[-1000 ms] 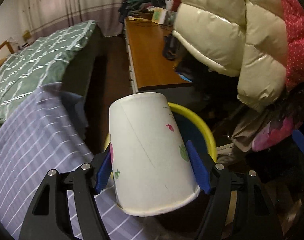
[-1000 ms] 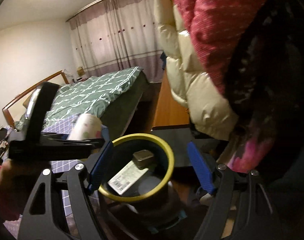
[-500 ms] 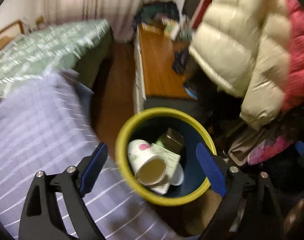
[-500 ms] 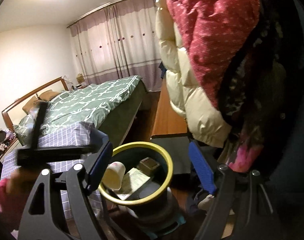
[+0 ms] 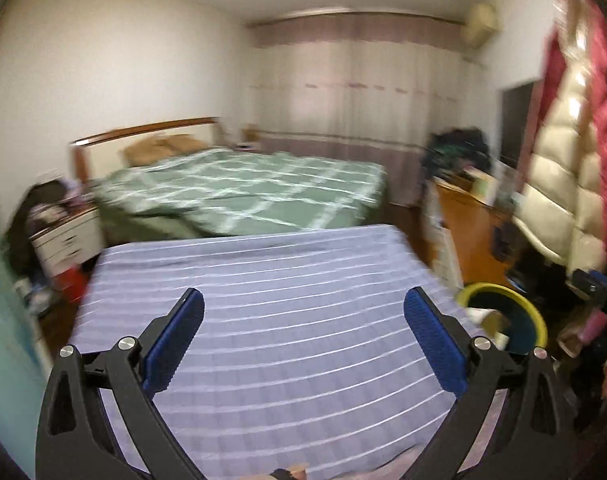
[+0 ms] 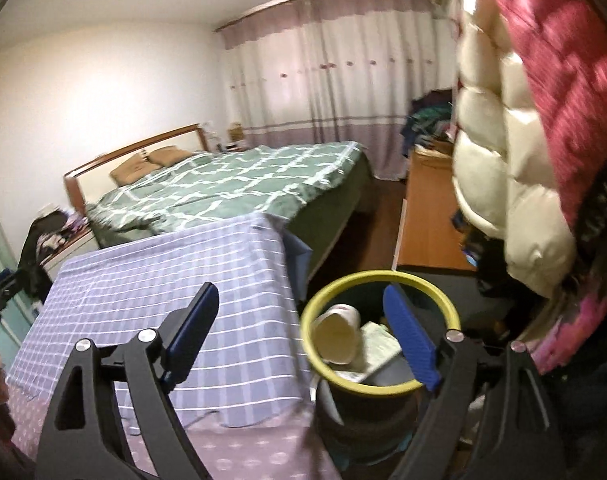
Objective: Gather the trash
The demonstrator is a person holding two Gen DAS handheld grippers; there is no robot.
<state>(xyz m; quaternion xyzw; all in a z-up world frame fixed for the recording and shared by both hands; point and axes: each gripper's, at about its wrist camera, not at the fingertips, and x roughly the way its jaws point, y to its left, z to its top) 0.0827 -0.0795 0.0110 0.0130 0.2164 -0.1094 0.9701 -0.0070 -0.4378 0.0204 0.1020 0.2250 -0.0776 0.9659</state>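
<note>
Cup [image 6: 337, 338] now dropped into the yellow-rimmed bin [image 6: 423, 282], L gripper [image 5: 303, 336] swung off over the striped cloth [image 5: 287, 280], jaws spreading empty, R gripper [image 6: 303, 332] likewise opening w/ nothing held; I'd scan the cloth slowly for more trash.

A second ago our left gripper [image 5: 303, 336] clamped the paper cup [image 6: 337, 334] over the yellow-rimmed bin [image 6: 379, 280]; now its jaws are opening with nothing between them, swung over the striped cloth [image 5: 287, 280]. The cup lies inside the bin, apparently on the papers. Our right gripper [image 6: 303, 336] has shifted, jaws opening, its right finger across the bin's mouth.
</note>
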